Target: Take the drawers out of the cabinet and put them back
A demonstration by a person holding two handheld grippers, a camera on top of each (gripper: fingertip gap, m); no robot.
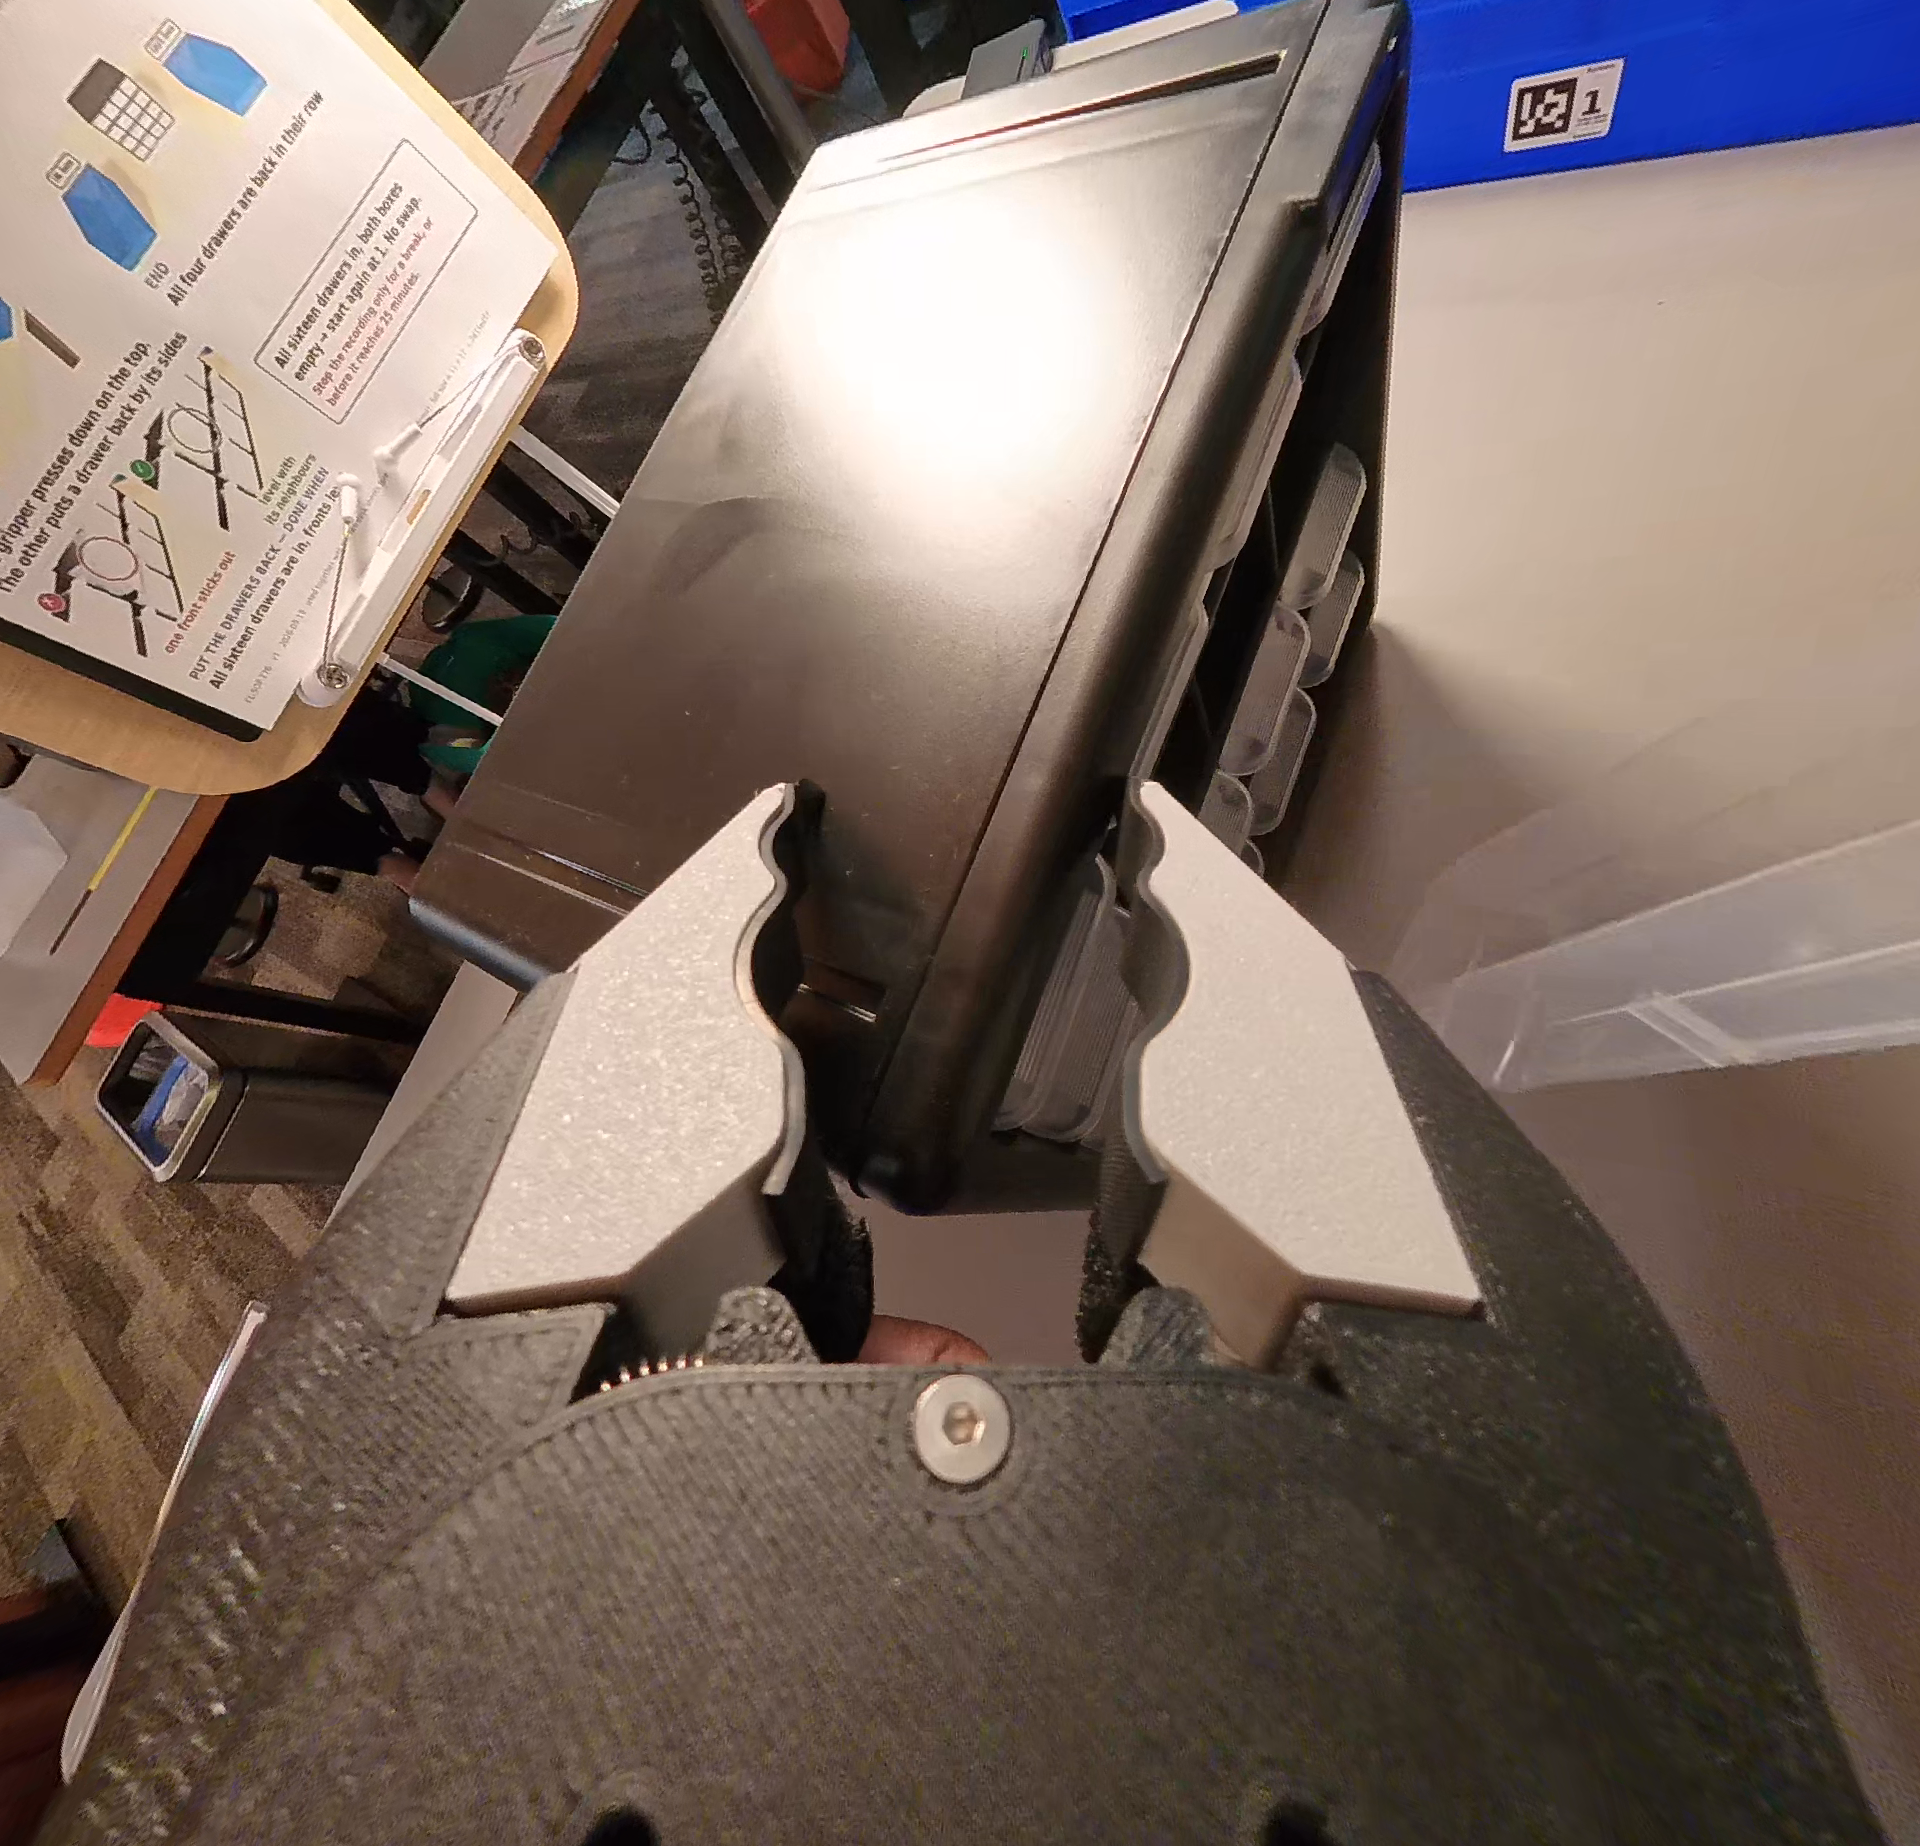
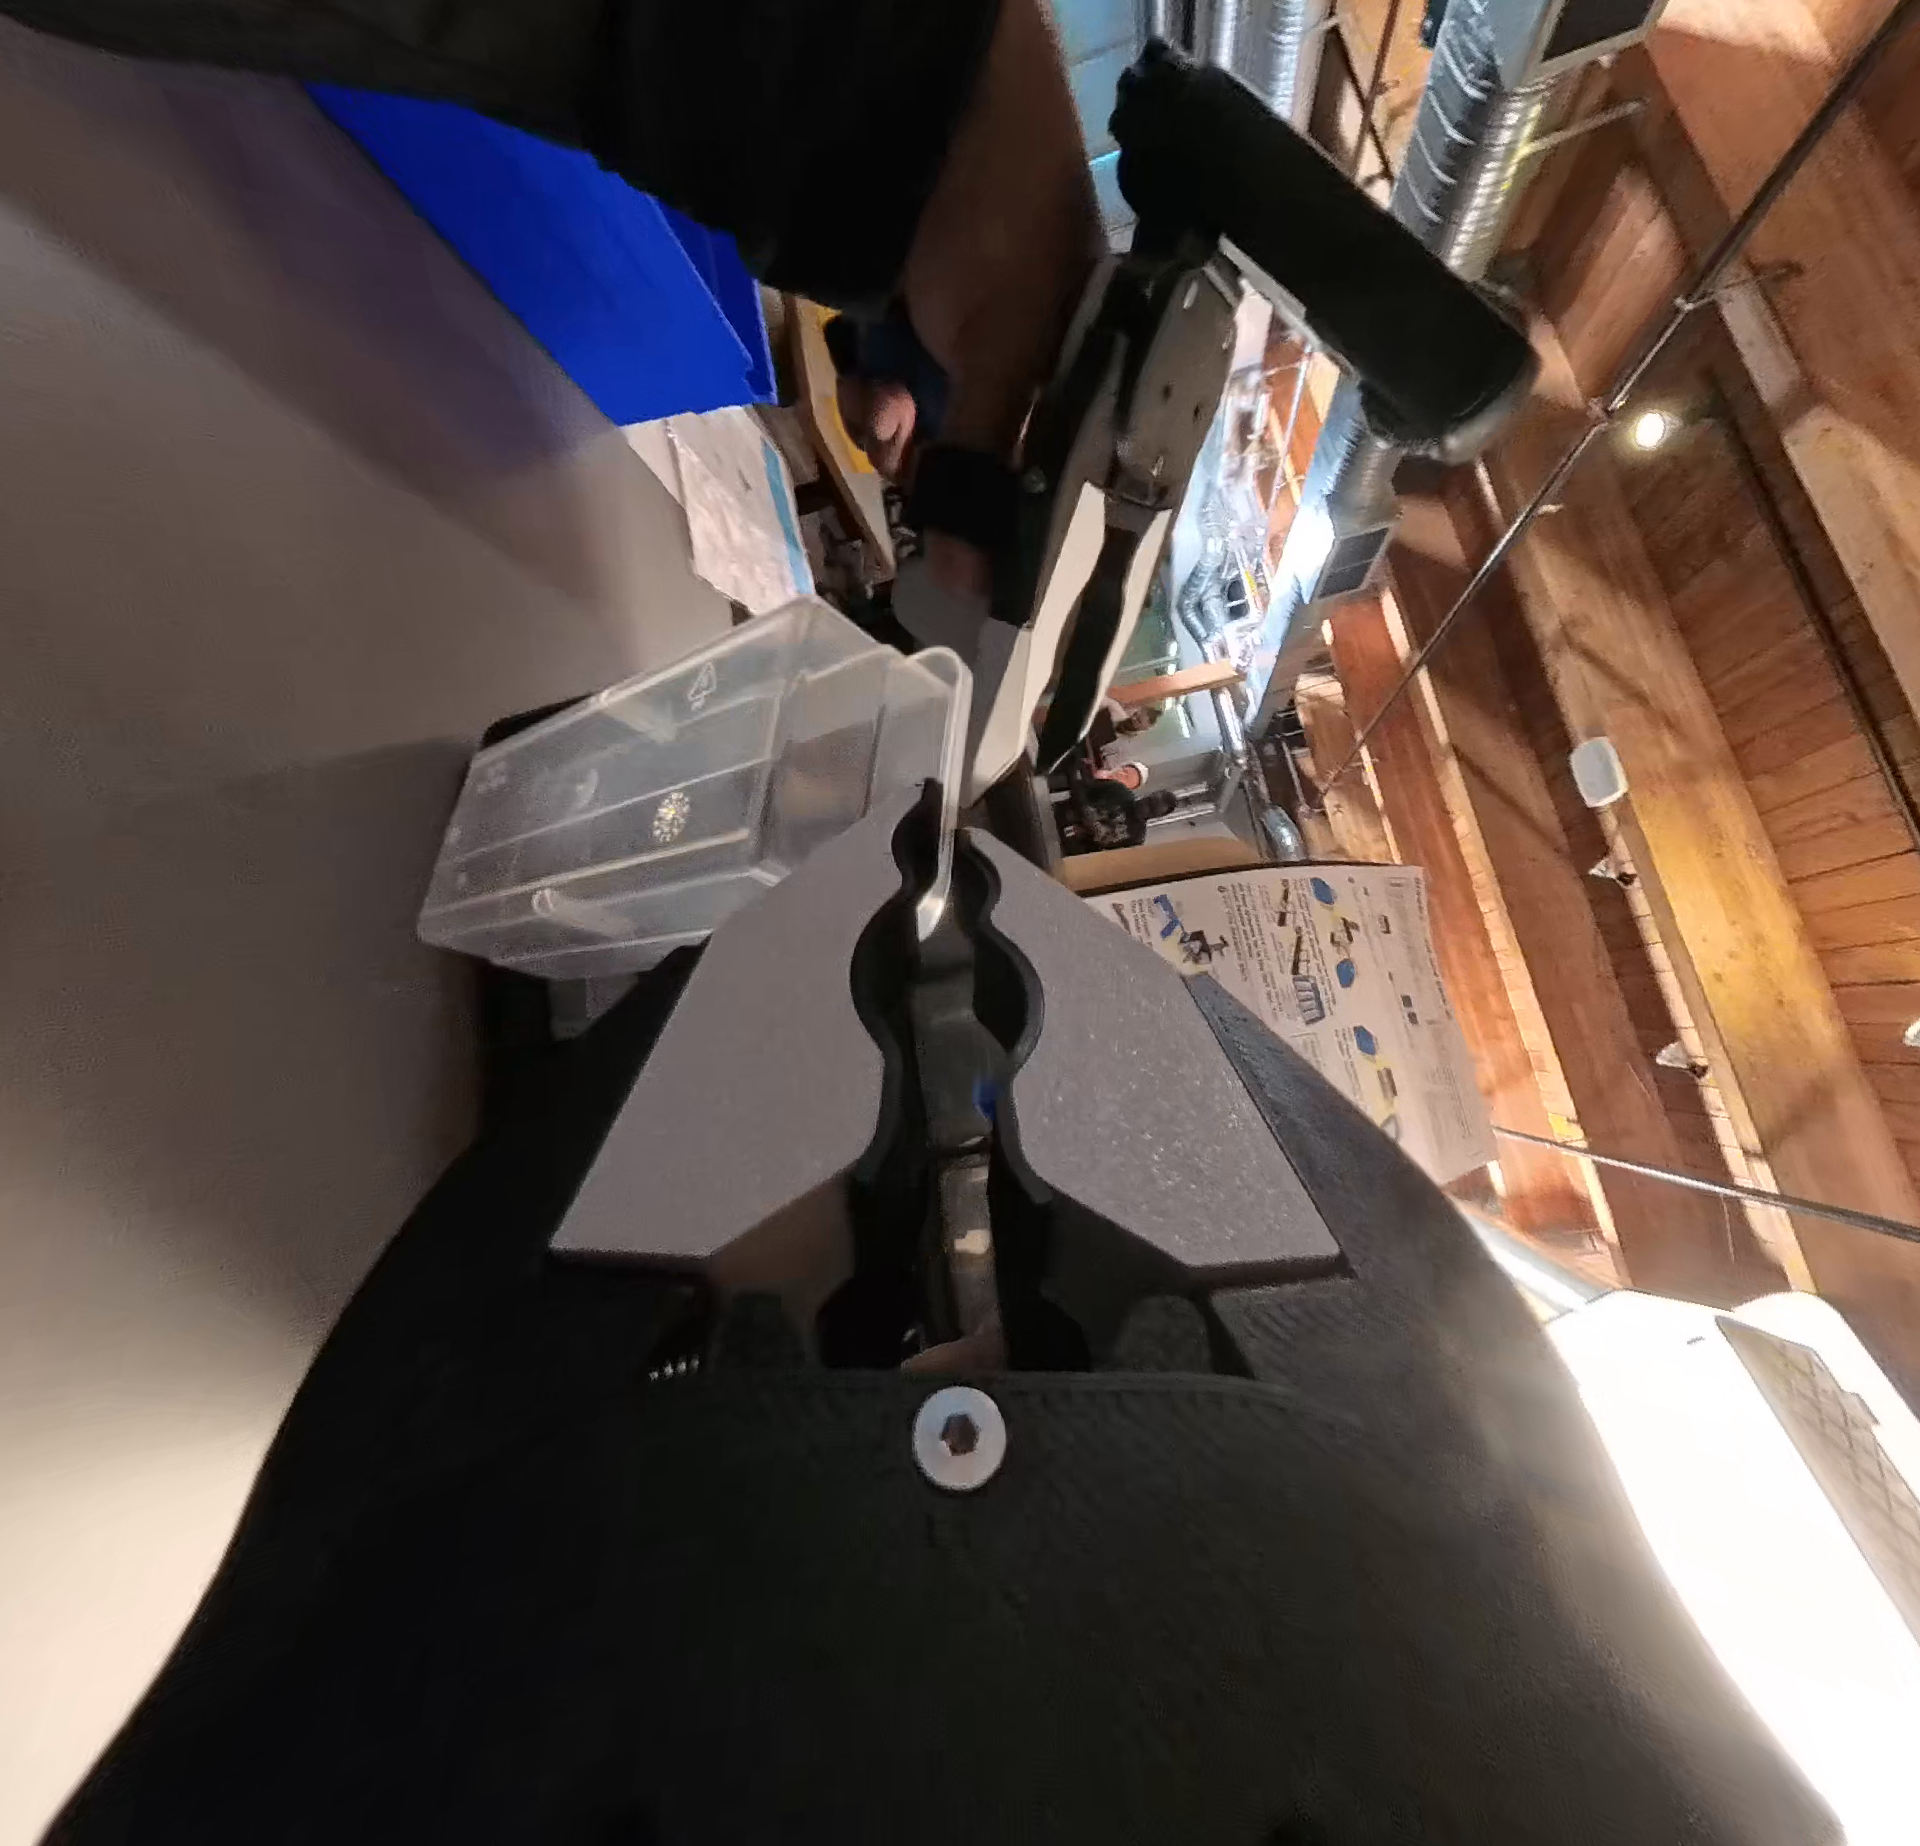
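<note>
Right gripper (image 2: 951, 861) clamped on the clear drawer's (image 2: 644, 809) thin front lip — drawer partly out of the black cabinet (image 1: 883, 549). Left gripper (image 1: 961, 861) spread wide, braced atop the cabinet. Risk: lip slips, drawer drops.

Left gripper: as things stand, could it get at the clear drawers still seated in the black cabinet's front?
Probably not without repositioning. The left gripper sits open astride the black cabinet's top front edge, one finger already in front of the seated drawers. It would have to lift off and come round to their fronts.
</note>
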